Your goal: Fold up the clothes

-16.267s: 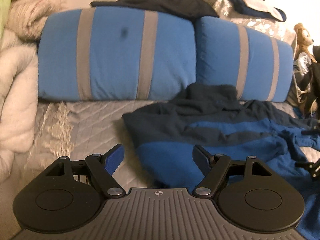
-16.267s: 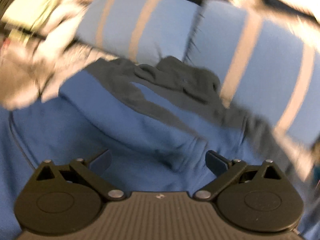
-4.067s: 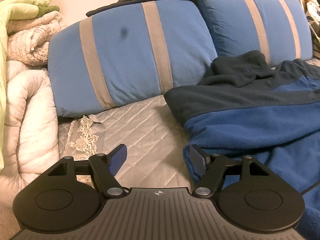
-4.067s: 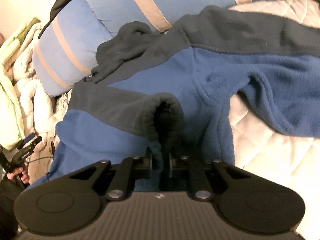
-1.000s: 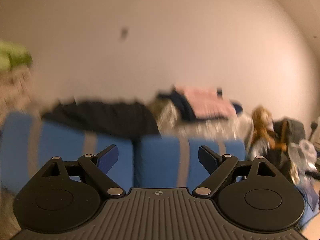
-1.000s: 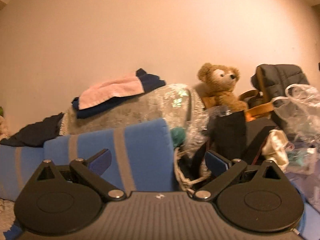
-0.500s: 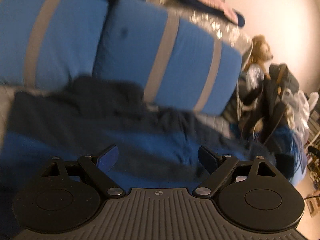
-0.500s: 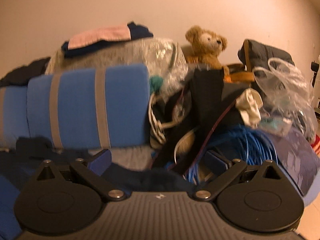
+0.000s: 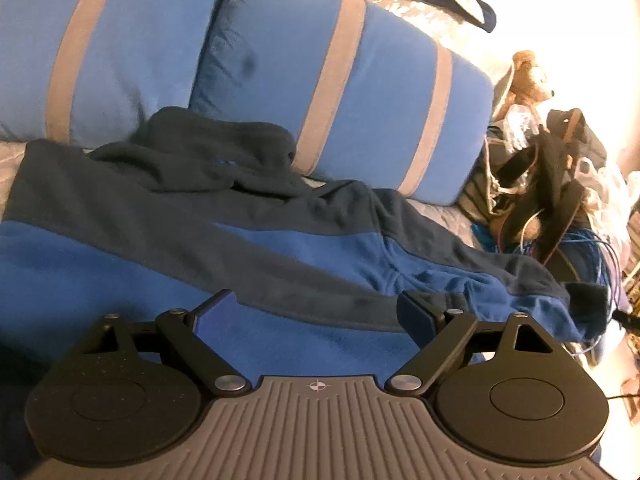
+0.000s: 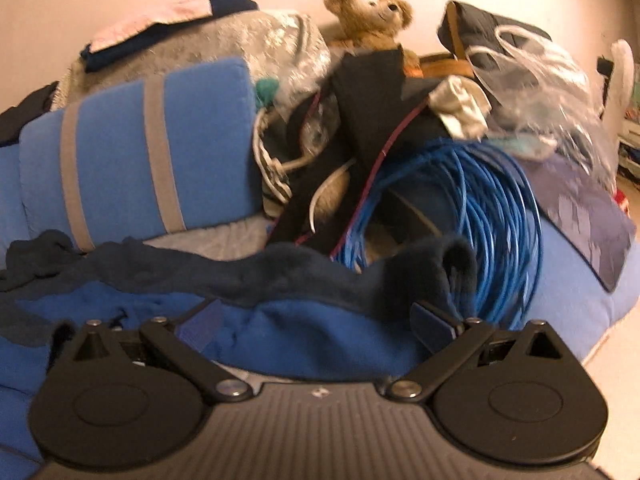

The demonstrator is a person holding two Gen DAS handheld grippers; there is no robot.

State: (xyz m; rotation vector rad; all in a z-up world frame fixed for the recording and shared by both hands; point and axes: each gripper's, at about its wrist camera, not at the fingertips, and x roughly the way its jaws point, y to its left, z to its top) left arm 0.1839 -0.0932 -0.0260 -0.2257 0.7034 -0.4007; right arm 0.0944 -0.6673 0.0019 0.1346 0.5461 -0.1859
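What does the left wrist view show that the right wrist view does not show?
Only the left wrist view shows the hood of the fleece, its spread-out body, and two striped pillows side by side, the left pillow included. Only the right wrist view shows the coil of blue cable up close, the clear plastic bag and the pink cloth. Both show the fleece, the right pillow, the teddy bear and an open gripper above the fleece: left gripper, right gripper.
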